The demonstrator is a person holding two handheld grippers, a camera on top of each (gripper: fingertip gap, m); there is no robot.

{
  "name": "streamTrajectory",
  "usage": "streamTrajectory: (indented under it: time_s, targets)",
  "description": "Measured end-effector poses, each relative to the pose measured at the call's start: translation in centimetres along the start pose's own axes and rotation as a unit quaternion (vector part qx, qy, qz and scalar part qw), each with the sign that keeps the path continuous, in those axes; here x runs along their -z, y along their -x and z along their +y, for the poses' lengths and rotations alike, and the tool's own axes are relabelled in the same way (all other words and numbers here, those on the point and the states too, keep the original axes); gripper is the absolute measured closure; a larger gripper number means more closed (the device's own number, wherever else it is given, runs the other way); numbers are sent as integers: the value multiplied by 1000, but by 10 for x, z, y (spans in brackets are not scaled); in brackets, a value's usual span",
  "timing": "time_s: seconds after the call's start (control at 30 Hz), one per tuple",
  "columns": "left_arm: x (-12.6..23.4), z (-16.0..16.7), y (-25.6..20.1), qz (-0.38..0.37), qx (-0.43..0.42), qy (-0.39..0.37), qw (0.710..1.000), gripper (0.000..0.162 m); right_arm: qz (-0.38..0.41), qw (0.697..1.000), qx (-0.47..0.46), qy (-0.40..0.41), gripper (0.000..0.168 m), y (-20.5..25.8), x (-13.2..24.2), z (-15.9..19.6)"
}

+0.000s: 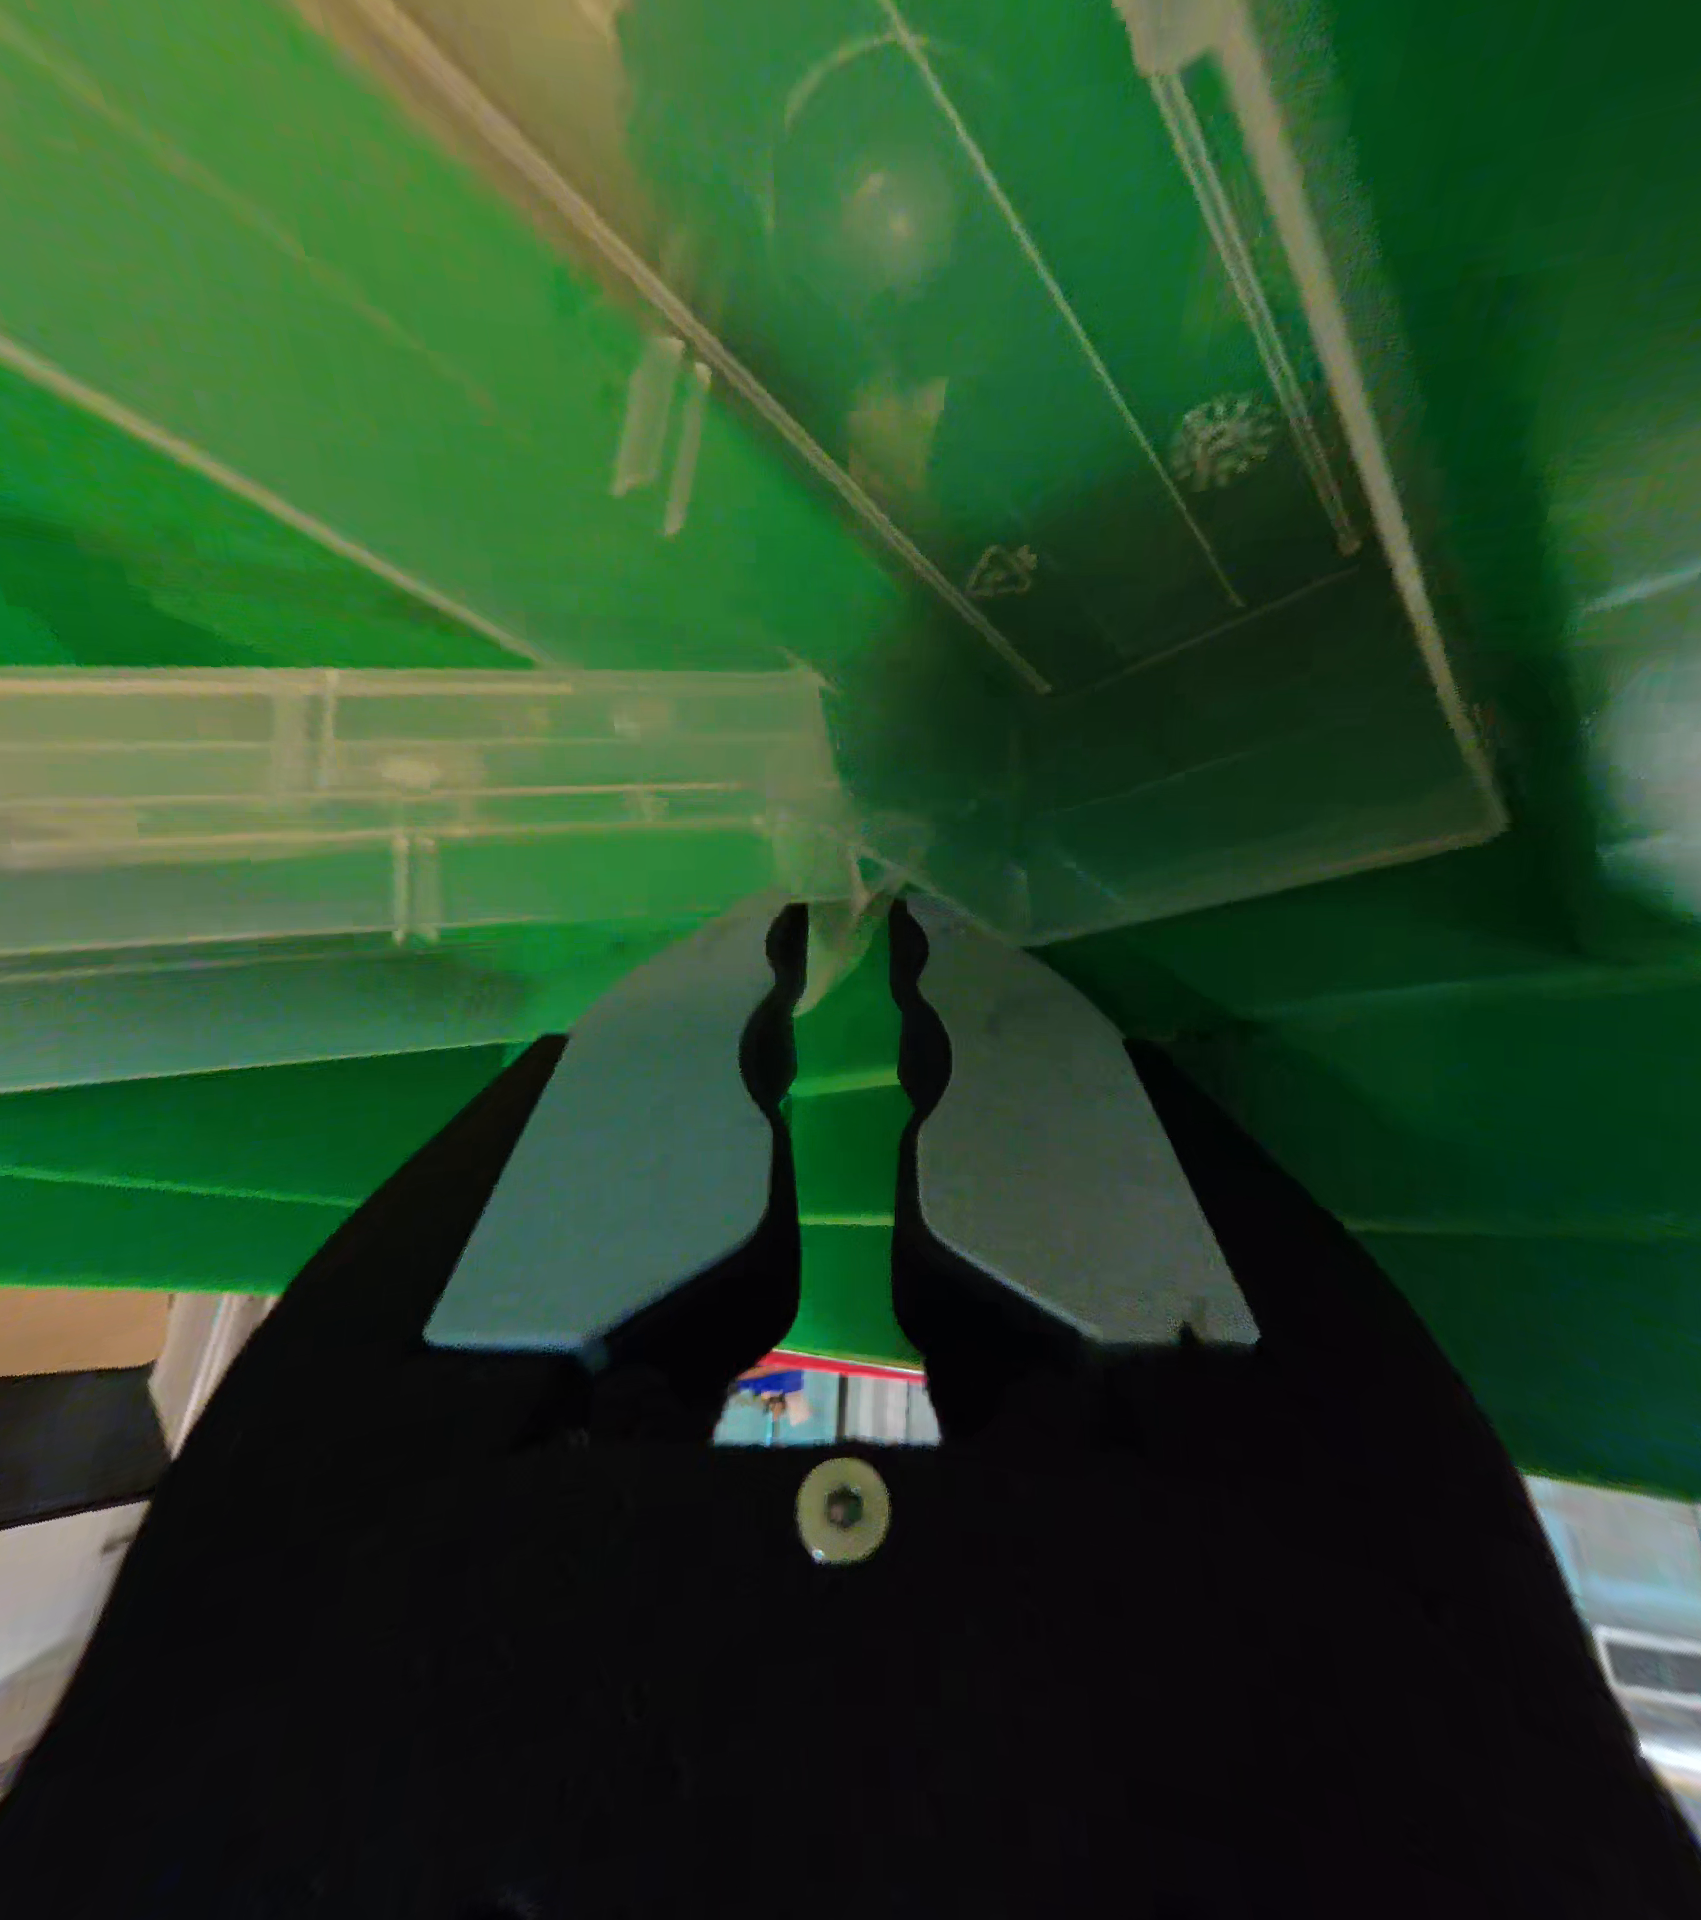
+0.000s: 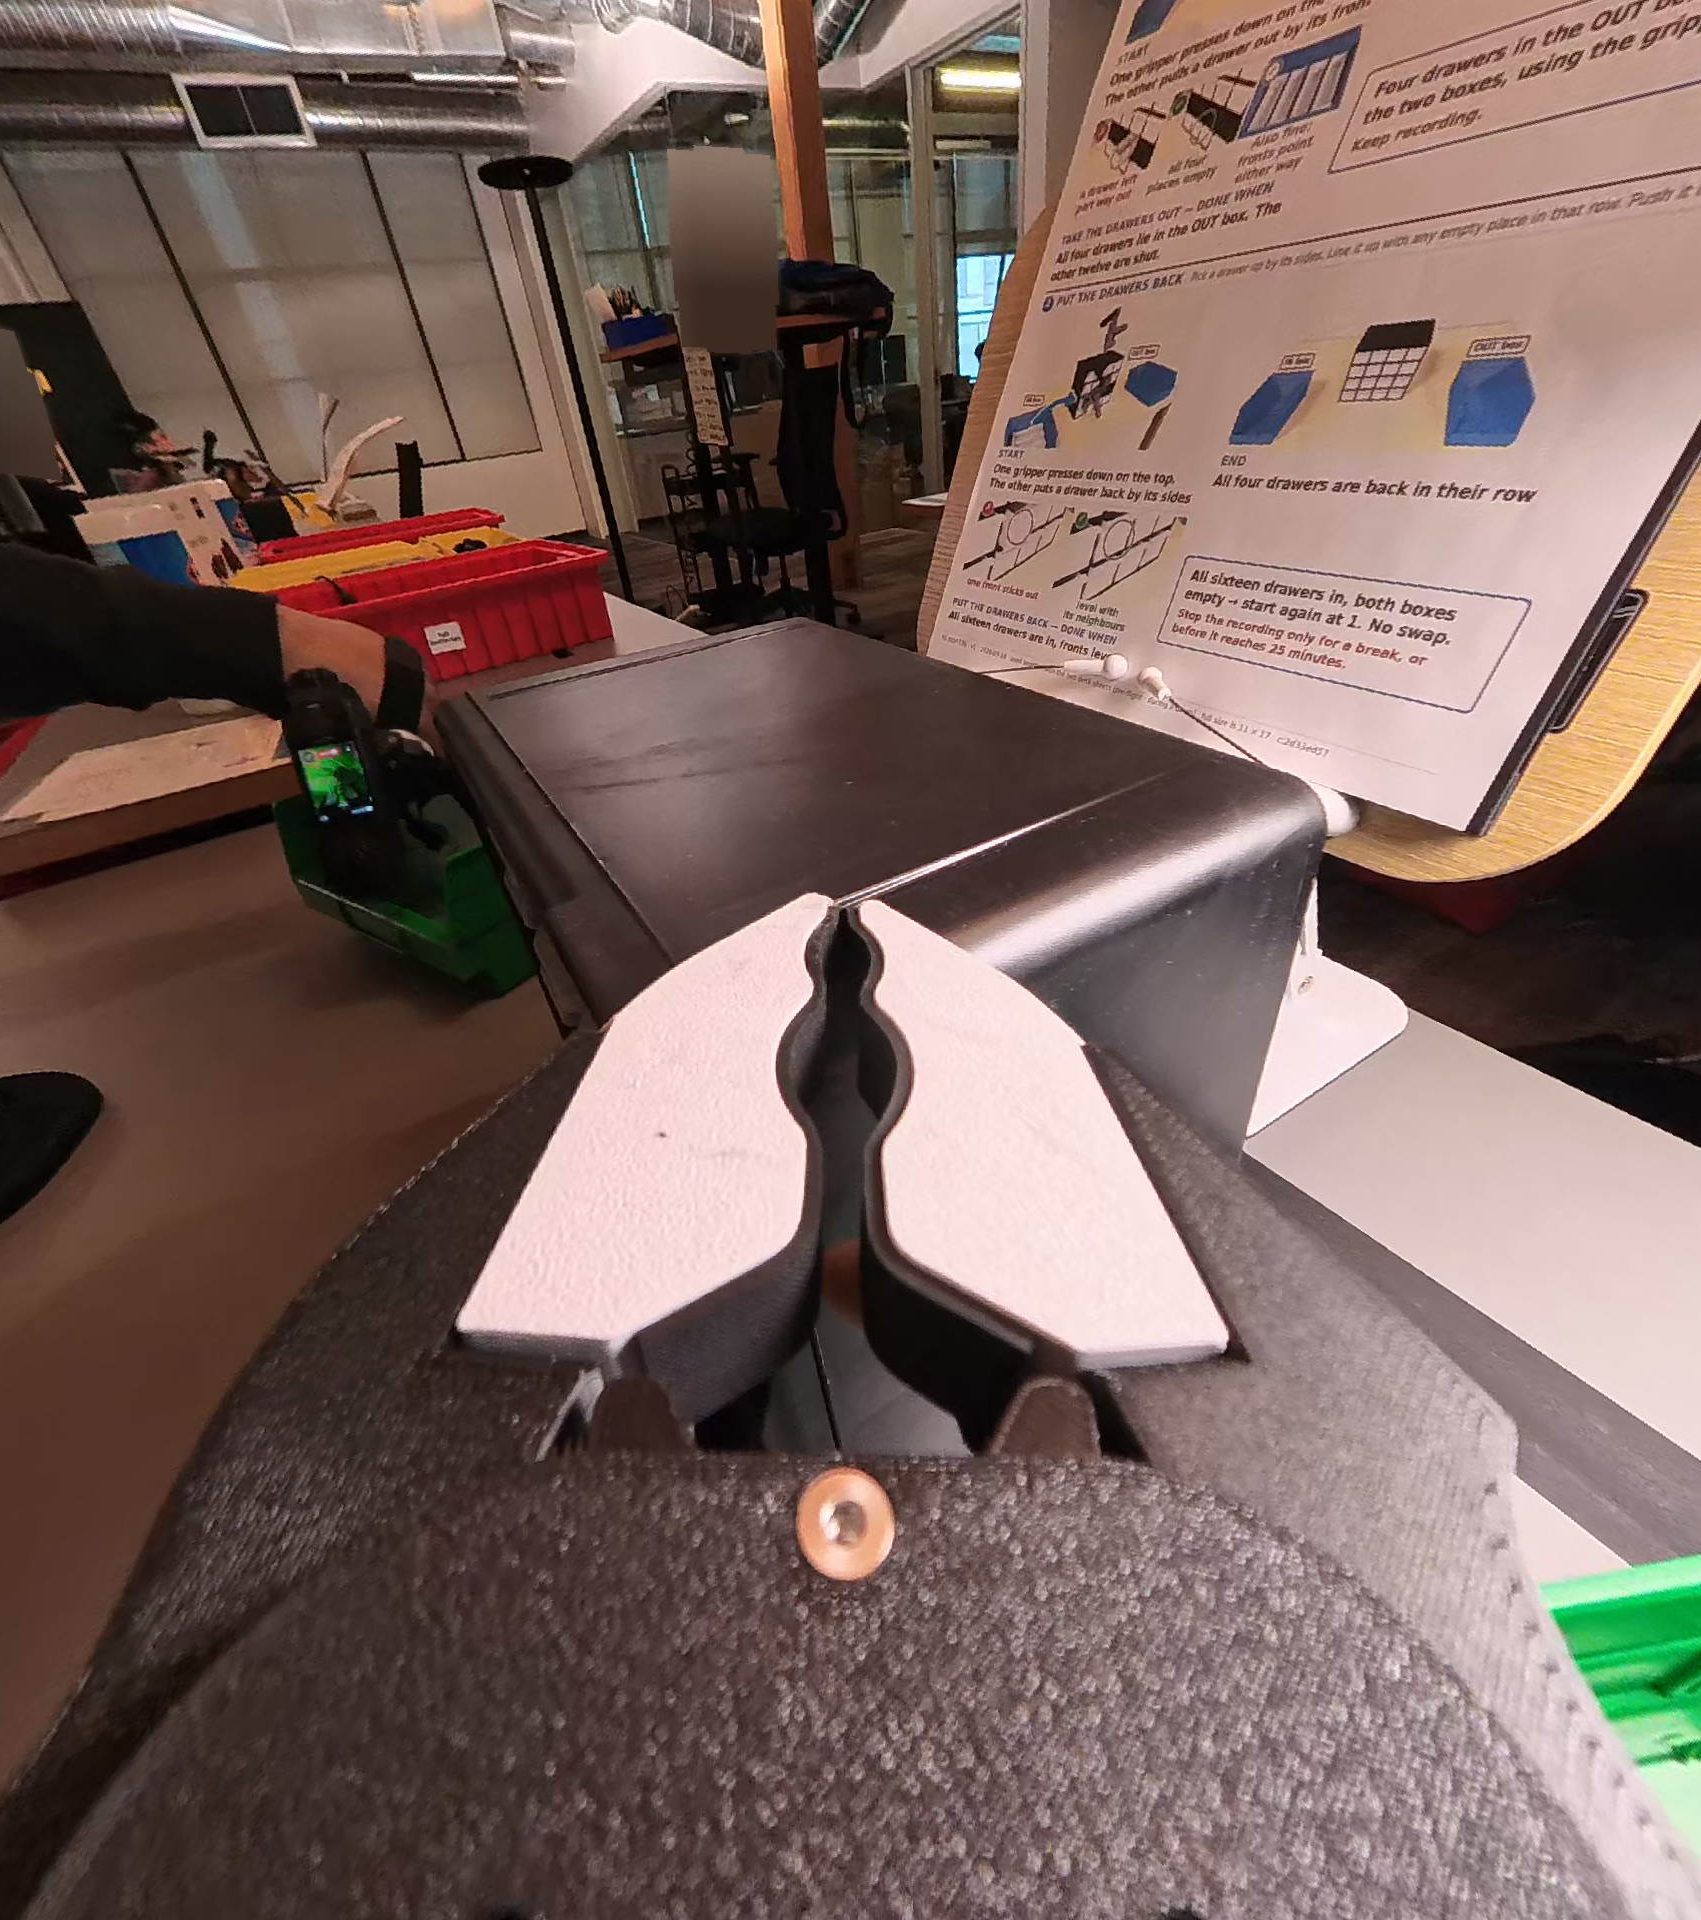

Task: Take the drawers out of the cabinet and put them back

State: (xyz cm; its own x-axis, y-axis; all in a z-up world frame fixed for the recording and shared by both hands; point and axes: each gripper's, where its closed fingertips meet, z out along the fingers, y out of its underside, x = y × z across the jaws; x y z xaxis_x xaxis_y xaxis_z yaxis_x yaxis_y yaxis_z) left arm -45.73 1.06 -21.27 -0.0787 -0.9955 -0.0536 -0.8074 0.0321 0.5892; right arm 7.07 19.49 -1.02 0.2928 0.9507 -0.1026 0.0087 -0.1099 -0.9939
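Two clear plastic drawers are being shown inside a green bin (image 1: 1448, 1195) in the left wrist view: one drawer (image 1: 202, 831) is lying flat to the left, and a second, tilted drawer (image 1: 1085, 468) is being pinched at its lower corner edge by the left gripper (image 1: 848, 920), whose fingers (image 1: 659, 1122) are being held nearly together around the thin plastic. None of this is being shown to the right wrist view except from afar, where the left gripper's body (image 2: 347, 774) (held by a dark-sleeved arm (image 2: 77, 634)) is being dipped into the same green bin (image 2: 430, 914), just beside the black cabinet (image 2: 825, 769).

In the right wrist view, the right gripper (image 2: 844, 920) is being rested at the cabinet's top near edge, its fingers (image 2: 680, 1132) pressed together with nothing between them. One instruction board (image 2: 1345, 416) is being propped behind the cabinet, and a second green bin (image 2: 1698, 1662) is being glimpsed at the lower right of the desk (image 2: 202, 1039). Two red bins (image 2: 472, 592) are being seen farther back.
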Motion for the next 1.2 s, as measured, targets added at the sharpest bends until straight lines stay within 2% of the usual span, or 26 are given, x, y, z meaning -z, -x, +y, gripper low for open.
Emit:
streamTrajectory:
  time_s: [0.3,0.53,0.67,0.77,0.93,1.03,1.2]
  targets:
    - [20,-25,20,-15,97,-114,989,147,-6,1000,-7,-5,168,1,-1,0]
    - [24,-29,24,1,169,-150,974,148,2,1000,0,1,168,2,-1,0]
    - [47,-22,19,8,223,-165,961,148,2,1000,-2,-1,168,2,-1,0]
    - [85,-12,13,-3,245,-179,953,148,5,1000,-1,-1,168,2,-1,0]
    - [181,-17,-11,-9,243,-226,943,148,8,1000,0,0,168,2,-1,0]
    - [240,-45,-33,16,211,-274,938,148,8,1000,0,0,168,2,-1,0]
    - [325,-116,-66,73,109,-368,920,148,10,1000,0,0,168,2,-1,0]
